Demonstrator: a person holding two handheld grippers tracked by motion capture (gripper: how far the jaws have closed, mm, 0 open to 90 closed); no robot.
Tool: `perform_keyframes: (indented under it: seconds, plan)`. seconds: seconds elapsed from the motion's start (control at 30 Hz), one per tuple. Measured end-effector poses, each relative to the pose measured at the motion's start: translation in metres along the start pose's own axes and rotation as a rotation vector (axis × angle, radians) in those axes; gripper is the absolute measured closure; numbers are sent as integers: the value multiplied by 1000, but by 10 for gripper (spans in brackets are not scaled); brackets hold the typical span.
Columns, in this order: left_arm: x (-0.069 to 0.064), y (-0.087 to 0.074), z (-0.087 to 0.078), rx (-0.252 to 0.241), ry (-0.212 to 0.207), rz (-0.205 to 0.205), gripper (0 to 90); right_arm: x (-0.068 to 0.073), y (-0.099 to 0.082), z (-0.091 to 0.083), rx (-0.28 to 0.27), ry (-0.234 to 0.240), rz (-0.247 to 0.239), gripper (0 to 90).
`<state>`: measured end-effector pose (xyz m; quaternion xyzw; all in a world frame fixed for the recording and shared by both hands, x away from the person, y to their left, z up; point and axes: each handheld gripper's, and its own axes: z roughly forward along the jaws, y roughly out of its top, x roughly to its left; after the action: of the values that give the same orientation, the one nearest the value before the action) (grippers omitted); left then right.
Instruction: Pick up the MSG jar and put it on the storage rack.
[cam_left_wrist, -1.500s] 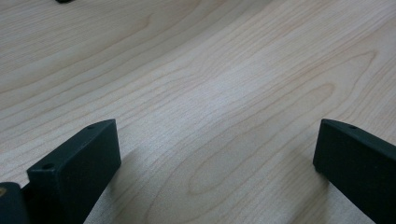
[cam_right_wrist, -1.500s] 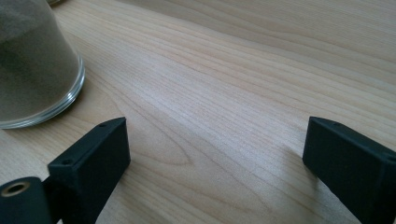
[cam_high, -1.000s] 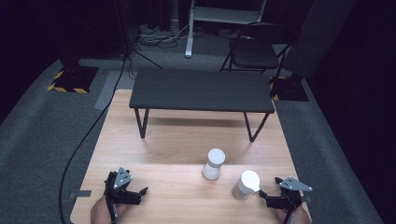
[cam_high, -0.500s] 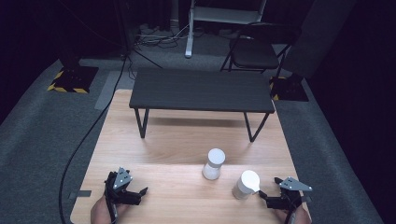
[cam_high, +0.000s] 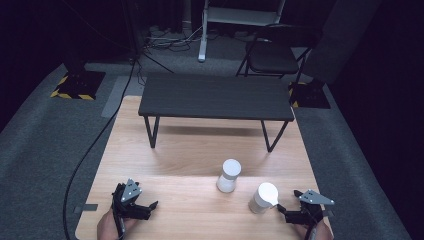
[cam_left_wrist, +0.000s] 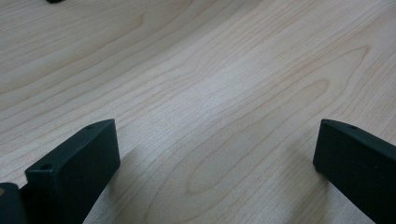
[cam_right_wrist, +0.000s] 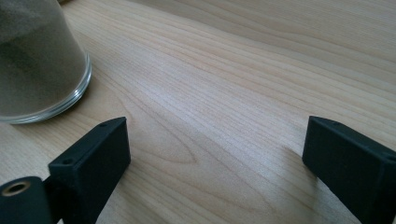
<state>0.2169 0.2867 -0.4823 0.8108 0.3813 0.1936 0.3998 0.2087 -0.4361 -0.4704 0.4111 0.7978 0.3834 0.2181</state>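
Left gripper rests low at the near left corner of the tabletop, held in a hand; its fingers stand wide apart with bare wood between them, nothing gripped. Right gripper sits at the near right edge, fingers also spread apart over bare wood, holding nothing. Just beside its tips stands a white-capped jar, upright; in the right gripper view the jar's glass base lies off to the left of the left finger, near but not touching. A second white-capped jar stands upright a bit farther in, near the first, apart from it. Beyond them, a low black bench stands across the far half of the tabletop. Behind, on the grey carpet, a black chair.
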Motion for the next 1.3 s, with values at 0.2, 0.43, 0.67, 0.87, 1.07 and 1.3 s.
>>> perform_keyframes:
  seconds: [0.2,0.43,0.67,0.87,1.07,1.3]
  plan:
    - [-3,3,-1,14,9,-9,3,0,0,0,0,-1,1,72]
    - [-5,6,-5,9,-18,11,3,0,0,0,0,-2,2,72]
    - [-14,9,-15,-112,-46,18,3,0,0,0,0,-2,2,72]
    - [-27,23,-25,-224,-80,60,3,0,0,0,-1,-3,2,72]
    - [-32,33,-28,-318,-123,69,3,1,0,0,-2,-3,1,72]
    - [-33,42,-17,-324,-147,79,3,0,0,0,-1,-2,1,72]
